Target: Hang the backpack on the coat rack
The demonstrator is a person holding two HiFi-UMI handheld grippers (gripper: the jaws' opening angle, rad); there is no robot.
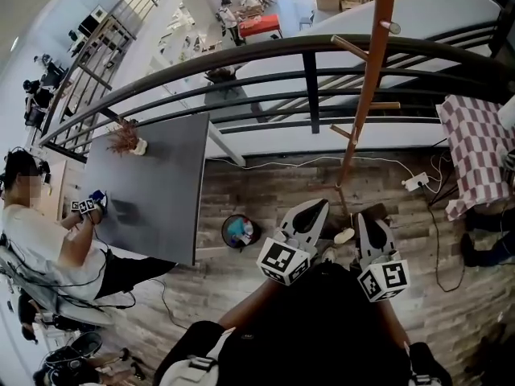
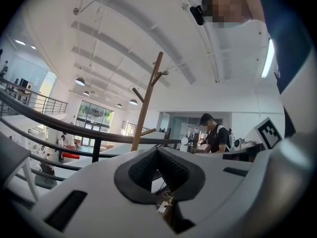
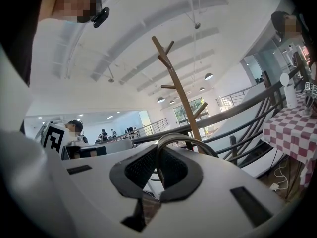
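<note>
The wooden coat rack point(image 1: 364, 95) stands by the railing, its pegs bare; it also rises ahead as the coat rack point(image 2: 146, 103) in the left gripper view and the coat rack point(image 3: 181, 93) in the right gripper view. The black backpack point(image 1: 322, 328) hangs low in front of me, under both grippers. My right gripper point(image 1: 364, 219) is shut on the backpack's grey handle loop point(image 3: 190, 139), which arches over one jaw of the right gripper point(image 3: 158, 150). My left gripper point(image 1: 318, 207) sits beside it, and the left gripper point(image 2: 157, 150) is shut with nothing visible between its pads.
A dark metal railing point(image 1: 241, 55) curves behind the rack. A dark table point(image 1: 153, 183) with a seated person point(image 1: 32, 232) is at the left. A small bin point(image 1: 239, 232) stands on the wood floor. A checkered cloth point(image 1: 479, 143) and a power strip point(image 1: 414, 182) are at the right.
</note>
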